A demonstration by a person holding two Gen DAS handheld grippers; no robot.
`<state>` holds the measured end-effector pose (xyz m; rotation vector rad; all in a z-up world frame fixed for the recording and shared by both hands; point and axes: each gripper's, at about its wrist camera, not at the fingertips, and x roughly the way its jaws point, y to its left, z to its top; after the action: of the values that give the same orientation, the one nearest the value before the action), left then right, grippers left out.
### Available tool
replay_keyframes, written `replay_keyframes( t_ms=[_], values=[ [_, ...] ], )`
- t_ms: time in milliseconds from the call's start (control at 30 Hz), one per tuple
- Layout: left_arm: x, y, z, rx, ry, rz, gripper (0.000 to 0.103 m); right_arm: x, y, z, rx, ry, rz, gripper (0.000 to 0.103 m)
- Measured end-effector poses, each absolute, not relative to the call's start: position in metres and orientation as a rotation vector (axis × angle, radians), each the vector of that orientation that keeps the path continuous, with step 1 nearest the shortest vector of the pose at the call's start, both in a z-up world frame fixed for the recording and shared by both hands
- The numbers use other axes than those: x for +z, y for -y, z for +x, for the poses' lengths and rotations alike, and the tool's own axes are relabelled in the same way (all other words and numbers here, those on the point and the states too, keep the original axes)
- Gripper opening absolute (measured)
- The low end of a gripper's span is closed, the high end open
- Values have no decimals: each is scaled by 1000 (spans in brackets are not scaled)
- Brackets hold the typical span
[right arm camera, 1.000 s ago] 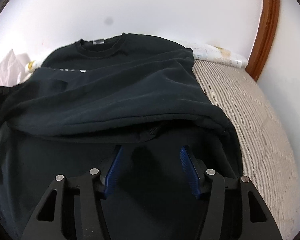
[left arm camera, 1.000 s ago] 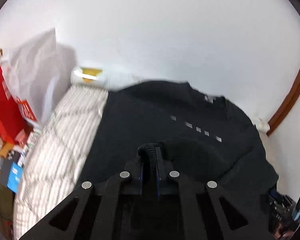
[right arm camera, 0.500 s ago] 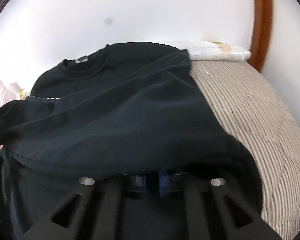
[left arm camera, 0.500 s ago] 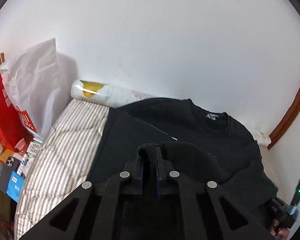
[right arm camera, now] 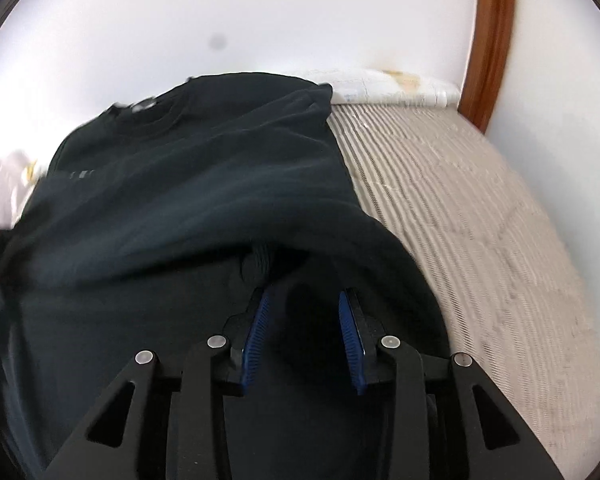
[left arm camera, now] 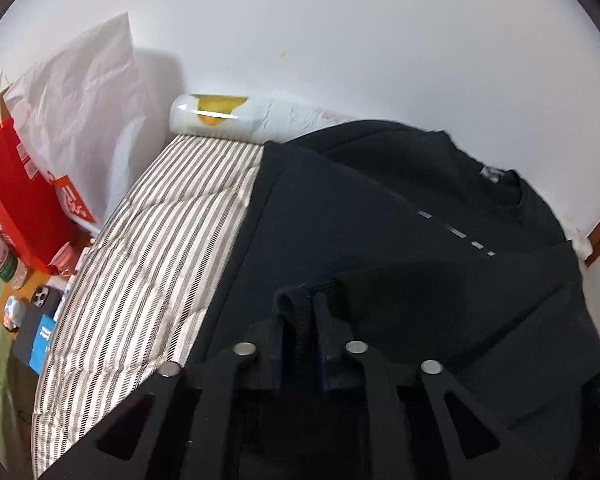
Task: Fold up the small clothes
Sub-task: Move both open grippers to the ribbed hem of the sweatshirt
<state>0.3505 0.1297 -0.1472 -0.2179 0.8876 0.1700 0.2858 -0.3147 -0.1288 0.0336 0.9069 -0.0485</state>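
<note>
Since half a second ago the right gripper (right arm camera: 305,330) has let go of the black cotton T-shirt (left arm camera: 380,232) and its blue-padded fingers (right arm camera: 254,338) now stand apart over the dark cloth, while the left gripper (left arm camera: 302,320) stays clamped on a bunched fold of the shirt's hem. From the left wrist, the shirt lies across the right part of the striped quilted mattress (left arm camera: 152,256), its collar toward the far edge by the white wall (left arm camera: 340,32), with a red paper bag (left arm camera: 12,196) off the mattress's left edge. From the right wrist, the shirt (right arm camera: 188,184) is doubled over itself, leaving the mattress (right arm camera: 480,208) bare along the right edge, near the brown wooden frame (right arm camera: 490,40).
</note>
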Motion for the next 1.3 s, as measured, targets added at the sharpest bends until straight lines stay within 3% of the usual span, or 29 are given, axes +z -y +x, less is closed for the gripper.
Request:
replay_keyframes(
  t_ms=[133, 233, 433, 567, 767, 900, 1300],
  values=[
    [-146, -132, 348, 209, -900, -211, 43, -101, 313, 267, -8, -776, -16, 38],
    [-142, -132, 340, 207, -896, -215, 54, -93, 305, 283, 16, -731, -55, 39],
    [-136, -128, 321, 178, -871, -202, 62, -111, 277, 316, 42, -728, -180, 39],
    [-146, -125, 321, 192, -914, -184, 62, -135, 296, 338, -68, -871, -142, 40],
    [-145, -122, 313, 181, -910, -186, 63, -115, 306, 315, -68, -792, -112, 40],
    [-143, -124, 304, 181, -913, -195, 64, -138, 315, 325, -78, -886, -107, 41],
    [-121, -138, 221, 192, -873, -234, 64, -87, 358, 234, -102, -787, 27, 50]
  ],
)
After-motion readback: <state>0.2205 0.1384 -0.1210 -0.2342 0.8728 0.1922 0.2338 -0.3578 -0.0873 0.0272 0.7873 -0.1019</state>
